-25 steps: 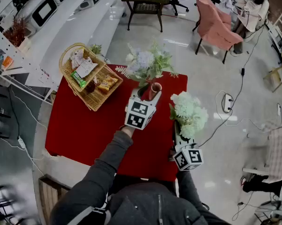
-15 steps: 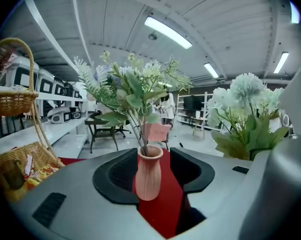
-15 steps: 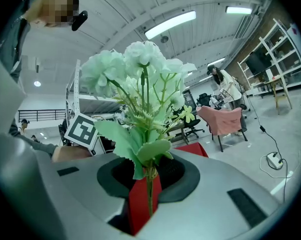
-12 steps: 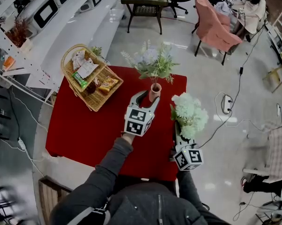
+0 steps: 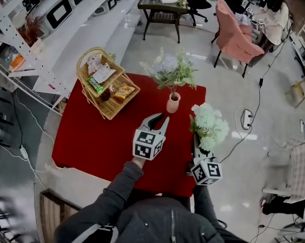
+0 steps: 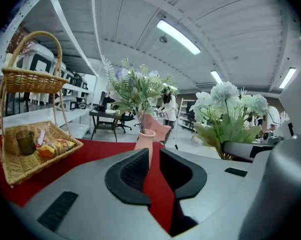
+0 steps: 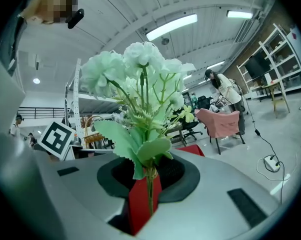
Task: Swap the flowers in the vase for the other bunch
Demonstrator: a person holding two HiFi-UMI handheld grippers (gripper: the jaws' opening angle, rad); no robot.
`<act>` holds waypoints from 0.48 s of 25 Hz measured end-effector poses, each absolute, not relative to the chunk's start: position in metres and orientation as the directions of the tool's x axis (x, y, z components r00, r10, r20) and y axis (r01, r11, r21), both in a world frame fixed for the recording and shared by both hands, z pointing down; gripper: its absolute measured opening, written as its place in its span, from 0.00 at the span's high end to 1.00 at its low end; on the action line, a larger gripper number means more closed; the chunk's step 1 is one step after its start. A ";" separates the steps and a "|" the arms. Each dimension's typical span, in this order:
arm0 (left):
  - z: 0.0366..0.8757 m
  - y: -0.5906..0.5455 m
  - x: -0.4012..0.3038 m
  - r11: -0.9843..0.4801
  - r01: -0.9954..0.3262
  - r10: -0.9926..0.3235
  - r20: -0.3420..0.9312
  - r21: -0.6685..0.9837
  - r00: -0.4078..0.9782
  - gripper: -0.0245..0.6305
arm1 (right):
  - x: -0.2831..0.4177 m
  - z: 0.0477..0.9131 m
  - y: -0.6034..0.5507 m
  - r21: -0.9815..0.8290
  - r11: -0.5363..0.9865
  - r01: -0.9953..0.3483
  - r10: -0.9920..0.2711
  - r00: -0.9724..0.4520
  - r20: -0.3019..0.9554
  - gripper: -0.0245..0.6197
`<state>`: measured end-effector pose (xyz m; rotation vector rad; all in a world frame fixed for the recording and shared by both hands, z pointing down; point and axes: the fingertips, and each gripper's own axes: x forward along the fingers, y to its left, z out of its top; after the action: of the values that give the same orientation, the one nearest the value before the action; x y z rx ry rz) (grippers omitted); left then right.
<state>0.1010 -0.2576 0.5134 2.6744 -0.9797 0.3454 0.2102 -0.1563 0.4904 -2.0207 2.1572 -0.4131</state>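
**Old bunch still in the vase, replacement waiting in the right gripper**

The swap is looking barely begun. The pink vase (image 5: 173, 103) is standing upright near the far edge of the red table (image 5: 91, 135), and the green bunch with pale, possibly lavender blooms (image 5: 170, 71) is sitting in it. The left gripper (image 5: 159, 119) is hovering just short of the vase, pointing at it. The right gripper (image 7: 149, 179) is holding the white bunch (image 5: 210, 126) upright beside the table's right edge, near the vase but clear of it.

The next move is probably calling for the left gripper to rise to the stems above the vase mouth, close on them and lift straight up without tipping the vase.

The head view is giving the layout, including the wicker snack basket (image 5: 113, 114) well to the left. Only the left gripper view is showing its jaws a narrow gap apart with nothing between them, the vase framed beyond. Only the right gripper view is showing its jaws pinching the thin stem, which the blooms are hiding from above.
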 end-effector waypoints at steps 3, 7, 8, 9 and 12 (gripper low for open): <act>0.509 -0.246 0.082 -0.720 -0.663 -0.601 0.293 0.206 0.743 0.89 | 0.208 0.484 -0.157 -0.298 0.048 -0.953 -0.996 -0.069 0.059 0.84; 0.501 -0.221 0.057 -0.712 -0.647 -0.593 0.259 0.272 0.762 0.95 | 0.196 0.473 -0.154 -0.292 0.066 -0.954 -0.996 -0.079 0.035 0.84; 0.499 -0.213 0.054 -0.723 -0.630 -0.578 0.251 0.282 0.776 0.95 | 0.192 0.470 -0.153 -0.292 0.073 -0.954 -0.996 -0.086 0.031 0.84; 0.497 -0.205 0.052 -0.739 -0.610 -0.559 0.244 0.286 0.792 0.95 | 0.188 0.467 -0.152 -0.295 0.082 -0.952 -0.995 -0.094 0.027 0.84; 0.495 -0.177 0.048 -0.789 -0.545 -0.492 0.240 0.282 0.837 0.95 | 0.174 0.459 -0.147 -0.321 0.113 -0.940 -0.993 -0.121 0.004 0.84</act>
<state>0.0479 -0.1766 0.4952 2.6752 -0.7810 0.2185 0.1744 -0.1474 0.4592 -1.9272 2.1752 -0.3623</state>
